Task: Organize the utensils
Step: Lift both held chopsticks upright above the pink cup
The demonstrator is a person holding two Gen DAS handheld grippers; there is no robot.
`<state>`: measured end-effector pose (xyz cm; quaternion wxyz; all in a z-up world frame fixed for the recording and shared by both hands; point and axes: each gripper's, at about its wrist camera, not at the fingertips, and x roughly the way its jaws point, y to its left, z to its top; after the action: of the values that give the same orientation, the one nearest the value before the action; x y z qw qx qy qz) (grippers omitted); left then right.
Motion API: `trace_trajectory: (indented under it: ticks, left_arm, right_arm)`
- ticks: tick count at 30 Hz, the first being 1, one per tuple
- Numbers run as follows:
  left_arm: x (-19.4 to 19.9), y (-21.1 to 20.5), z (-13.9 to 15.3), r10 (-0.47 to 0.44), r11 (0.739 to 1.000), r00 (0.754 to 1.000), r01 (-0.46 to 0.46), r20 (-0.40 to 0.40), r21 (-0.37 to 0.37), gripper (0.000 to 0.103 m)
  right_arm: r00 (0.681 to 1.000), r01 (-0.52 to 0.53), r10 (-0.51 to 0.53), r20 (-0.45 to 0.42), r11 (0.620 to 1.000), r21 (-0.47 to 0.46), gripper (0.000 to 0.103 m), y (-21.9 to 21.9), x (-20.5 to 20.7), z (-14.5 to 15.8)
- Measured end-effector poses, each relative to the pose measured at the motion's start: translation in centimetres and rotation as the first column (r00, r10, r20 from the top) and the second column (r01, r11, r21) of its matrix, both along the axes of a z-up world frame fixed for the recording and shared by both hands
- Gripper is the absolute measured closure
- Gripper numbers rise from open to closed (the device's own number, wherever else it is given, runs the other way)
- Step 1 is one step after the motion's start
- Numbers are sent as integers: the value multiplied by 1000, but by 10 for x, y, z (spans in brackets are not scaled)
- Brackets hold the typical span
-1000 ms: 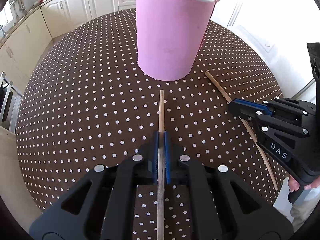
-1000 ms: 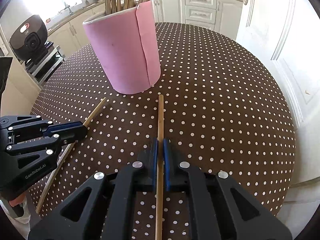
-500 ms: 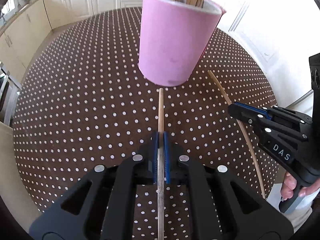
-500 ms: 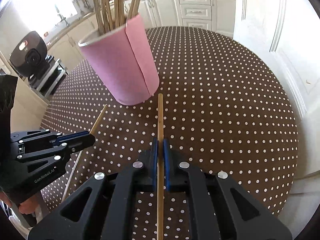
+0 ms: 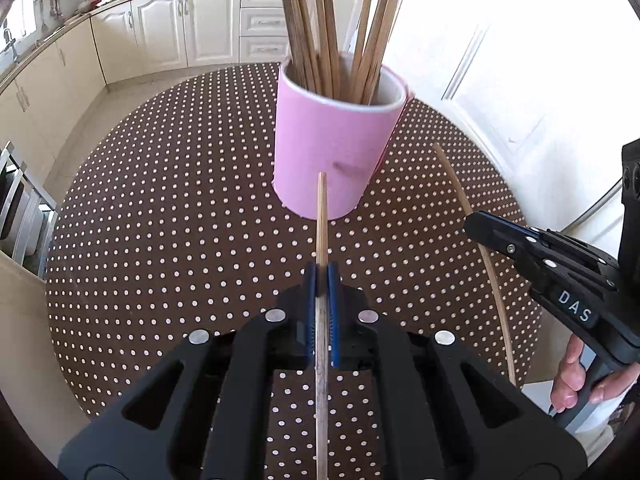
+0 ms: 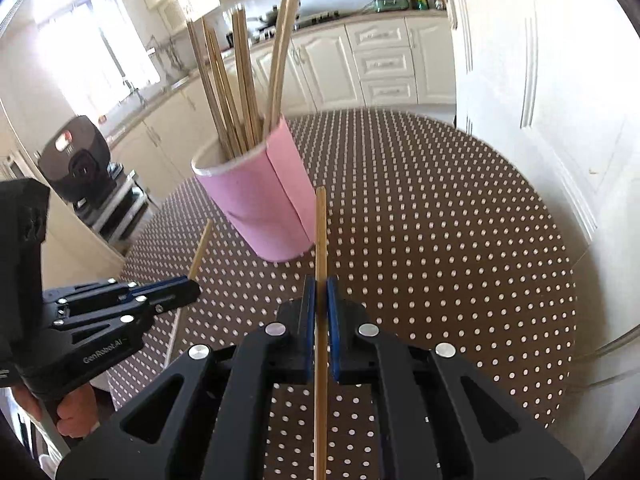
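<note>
A pink cylindrical holder [image 5: 334,152] [image 6: 260,204] stands on the brown polka-dot table [image 5: 168,200] [image 6: 440,220] with several wooden chopsticks [image 5: 324,28] [image 6: 236,84] upright in it. My left gripper [image 5: 321,270] is shut on a chopstick [image 5: 321,220] whose tip points at the holder's lower wall. My right gripper [image 6: 320,284] is shut on a second chopstick [image 6: 321,232], its tip beside the holder's right side. Each gripper also shows in the other view, the right one [image 5: 474,222] and the left one [image 6: 192,290], both with a chopstick running through the fingers above the cloth.
White kitchen cabinets [image 5: 180,24] [image 6: 384,64] line the back wall. A black appliance [image 6: 76,160] sits on a rack to the left of the table. A white door [image 6: 540,80] is at the right. A hand [image 5: 576,380] grips the right tool's handle.
Both grippers have risen with their chopsticks, lifting them off the cloth. The holder now sits lower and farther off in both views, so its rim and the chopsticks inside show.
</note>
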<state>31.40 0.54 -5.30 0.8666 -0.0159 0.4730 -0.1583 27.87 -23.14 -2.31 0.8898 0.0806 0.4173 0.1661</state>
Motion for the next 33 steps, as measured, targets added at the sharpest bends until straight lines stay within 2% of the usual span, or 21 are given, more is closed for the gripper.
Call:
trace_trajectory:
  ticks: [8, 15, 23, 27, 33]
  left_arm:
    - [-22, 14, 35, 23, 1000, 998, -21, 65, -21, 97]
    - [-38, 28, 68, 55, 998, 988, -50, 142, -38, 97]
    - [-55, 28, 101, 87, 995, 971, -75, 225, -60, 97]
    - [-57, 22, 110, 99, 994, 963, -85, 251, -66, 97]
    - [-58, 24, 120, 113, 992, 954, -94, 279, -79, 97]
  right_arm:
    - [989, 44, -50, 138, 998, 45, 98, -5, -13, 33]
    - [975, 68, -86, 206, 994, 90, 98, -4, -15, 50]
    - [939, 119, -150, 308, 986, 119, 98, -2, -20, 69]
    - [915, 136, -172, 366, 983, 123, 98, -1, -22, 76]
    - [896, 136, -187, 403, 979, 151, 98, -4, -20, 83]
